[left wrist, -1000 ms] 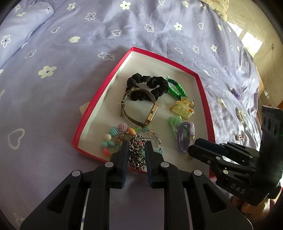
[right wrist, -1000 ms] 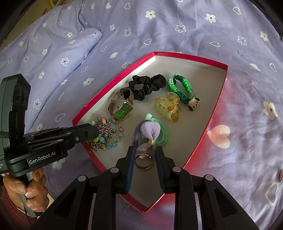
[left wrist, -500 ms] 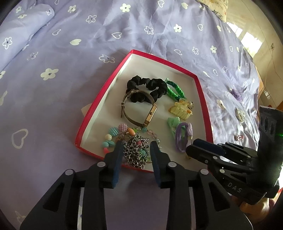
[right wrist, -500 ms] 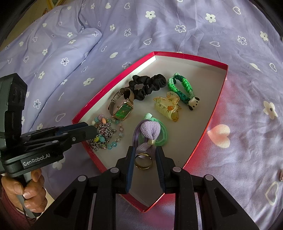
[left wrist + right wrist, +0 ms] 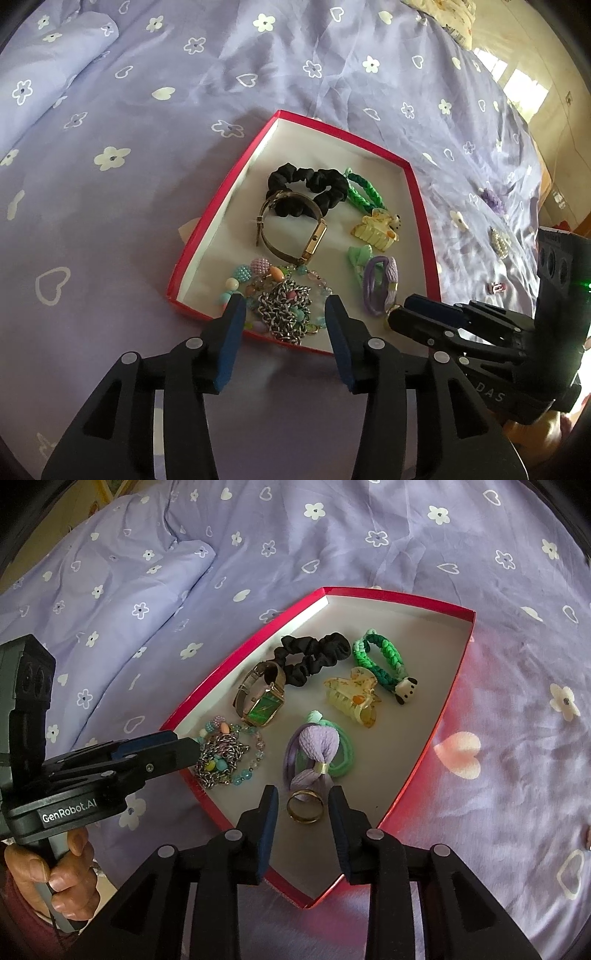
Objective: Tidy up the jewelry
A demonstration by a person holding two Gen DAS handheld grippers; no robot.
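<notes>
A red-rimmed tray (image 5: pixel 221 188) (image 5: pixel 454 679) lies on the bed and holds a silver chain with bead bracelets (image 5: pixel 284 310) (image 5: pixel 221 755), a watch (image 5: pixel 295 229) (image 5: pixel 264 701), a black scrunchie (image 5: pixel 310 184), a green braided band (image 5: pixel 380 657), a yellow claw clip (image 5: pixel 351 698), a purple hair tie (image 5: pixel 314 753) and a gold ring (image 5: pixel 306 806). My left gripper (image 5: pixel 284 314) is open, its jaws either side of the chain at the tray's near edge. My right gripper (image 5: pixel 303 805) is open around the ring, which lies on the tray floor.
The bed is covered by a purple sheet with white flowers and hearts (image 5: pixel 147 110). Small loose pieces lie on the sheet right of the tray: a purple flower (image 5: pixel 493 199), a pearl piece (image 5: pixel 498 240), a small red item (image 5: pixel 496 287). A pillow (image 5: pixel 110 583) lies at far left.
My left gripper has opened wide and drawn back, leaving the chain in the tray. My right gripper has opened, and the ring now lies free between its jaws.
</notes>
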